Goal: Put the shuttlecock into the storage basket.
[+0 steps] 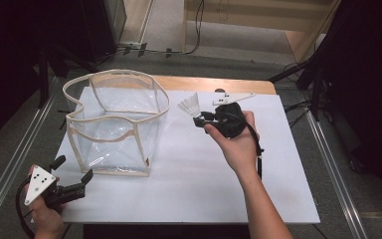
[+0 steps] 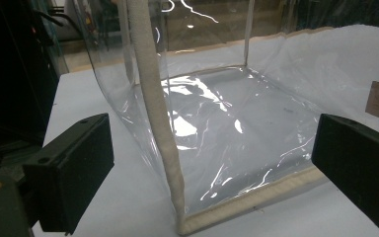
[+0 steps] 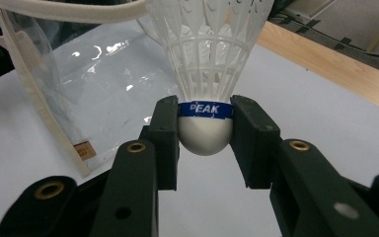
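- The right hand-held gripper (image 1: pixel 202 119) is clamped on a white shuttlecock (image 1: pixel 189 105), lifted above the far middle of the counter (image 1: pixel 189 194), just right of the clear bag.
- In the right gripper view the two jaws pinch the shuttlecock (image 3: pixel 205 74) at its rounded cork, right at the blue band, with the plastic skirt flaring away from the hand-held gripper (image 3: pixel 205 133).
- The clear plastic bag (image 1: pixel 114 122) stands upright towards the far left corner of the counter, mouth up, its cream-trimmed rim (image 1: pixel 124 74) wavy and uneven.
- The left hand-held gripper (image 1: pixel 72 172) sits low near the front left corner, jaws spread wide and holding nothing. Its own view looks straight at the bag's near corner seam (image 2: pixel 160 128), which stands between the jaws without touching them.
- The work looks to me like dropping the shuttlecock into the bag.
- Risk one: the cork is round and smooth, so a tilt of the wrist could let it squirm out of the pinch and fall on the counter short of the bag.
- Risk two: the bag is soft and nothing steadies it. If the skirt or the jaws catch the floppy rim, the wall could fold in or the whole bag tip over.
- Risk three: a release from too high could let the light shuttlecock drift wide or bounce off the rim.
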